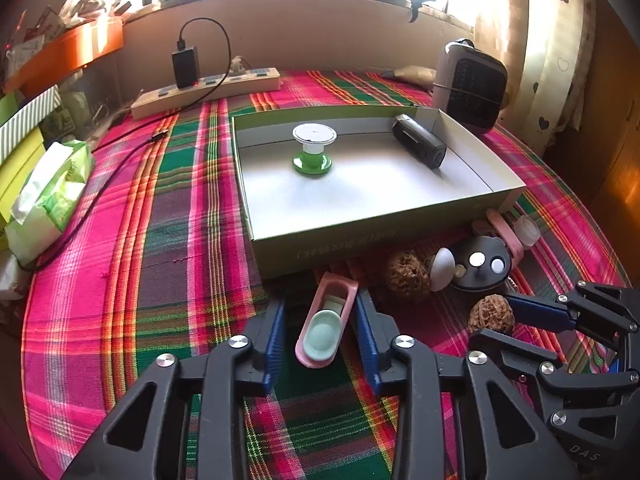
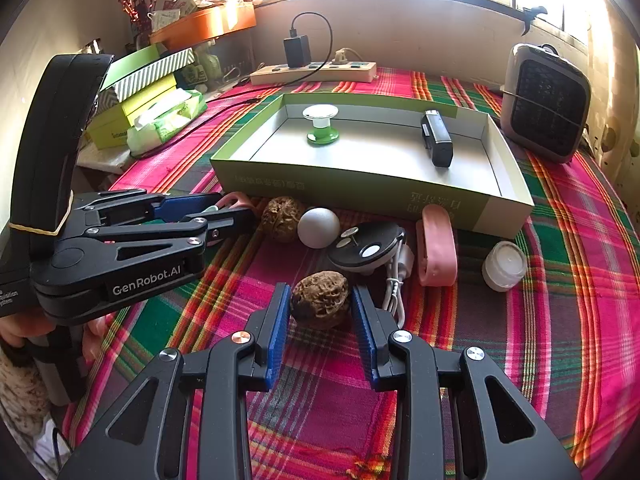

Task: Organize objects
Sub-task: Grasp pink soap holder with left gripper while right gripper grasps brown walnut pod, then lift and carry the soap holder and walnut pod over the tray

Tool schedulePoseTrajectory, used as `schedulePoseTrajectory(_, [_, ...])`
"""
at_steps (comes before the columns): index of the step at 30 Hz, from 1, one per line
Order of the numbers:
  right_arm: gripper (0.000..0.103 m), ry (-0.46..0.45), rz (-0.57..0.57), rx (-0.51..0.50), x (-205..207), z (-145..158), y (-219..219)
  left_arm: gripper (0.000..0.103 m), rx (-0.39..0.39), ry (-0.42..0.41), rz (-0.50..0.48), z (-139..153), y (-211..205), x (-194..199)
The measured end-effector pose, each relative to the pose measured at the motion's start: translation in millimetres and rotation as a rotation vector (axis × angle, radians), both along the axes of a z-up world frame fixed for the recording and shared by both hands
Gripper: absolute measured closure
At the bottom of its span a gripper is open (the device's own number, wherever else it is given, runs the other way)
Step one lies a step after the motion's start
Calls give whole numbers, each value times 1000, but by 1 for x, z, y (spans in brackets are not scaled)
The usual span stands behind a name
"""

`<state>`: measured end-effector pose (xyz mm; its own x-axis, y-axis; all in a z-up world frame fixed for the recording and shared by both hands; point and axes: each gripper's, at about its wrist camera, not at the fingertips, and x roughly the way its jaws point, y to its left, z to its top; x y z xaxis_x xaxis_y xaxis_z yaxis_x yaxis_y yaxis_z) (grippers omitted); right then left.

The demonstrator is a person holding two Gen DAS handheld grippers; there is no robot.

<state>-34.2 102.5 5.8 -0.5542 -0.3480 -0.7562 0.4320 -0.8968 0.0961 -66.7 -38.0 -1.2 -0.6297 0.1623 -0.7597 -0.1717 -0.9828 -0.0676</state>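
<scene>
A pink oblong holder (image 1: 326,316) with a pale green oval piece in it lies between the blue pads of my left gripper (image 1: 322,300), which is shut on it just in front of the green box (image 1: 360,240). In the right wrist view the left gripper (image 2: 236,208) comes in from the left with the pink holder (image 2: 236,200) at its tips. My right gripper (image 2: 320,292) is shut on a brown wrinkled walnut (image 2: 320,300) that rests on the plaid cloth. The box (image 2: 360,192) holds a green-and-white spool (image 2: 321,124) and a black device (image 2: 436,140).
In front of the box lie a second walnut (image 2: 282,218), a white ball (image 2: 319,227), a black disc (image 2: 366,248) with a white cable, another pink holder (image 2: 436,250) and a small white jar (image 2: 504,266). A heater (image 2: 544,104), a power strip (image 2: 316,72) and a tissue pack (image 1: 52,192) line the edges.
</scene>
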Motion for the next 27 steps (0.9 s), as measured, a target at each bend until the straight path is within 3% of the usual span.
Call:
schedulePoseTrajectory(8, [70, 0, 0, 0, 0, 0, 0, 87, -4, 1, 2, 0, 1, 0])
schedulePoseTrajectory(27, [70, 0, 0, 0, 1, 0, 0, 87, 0, 1, 3, -1, 0, 0])
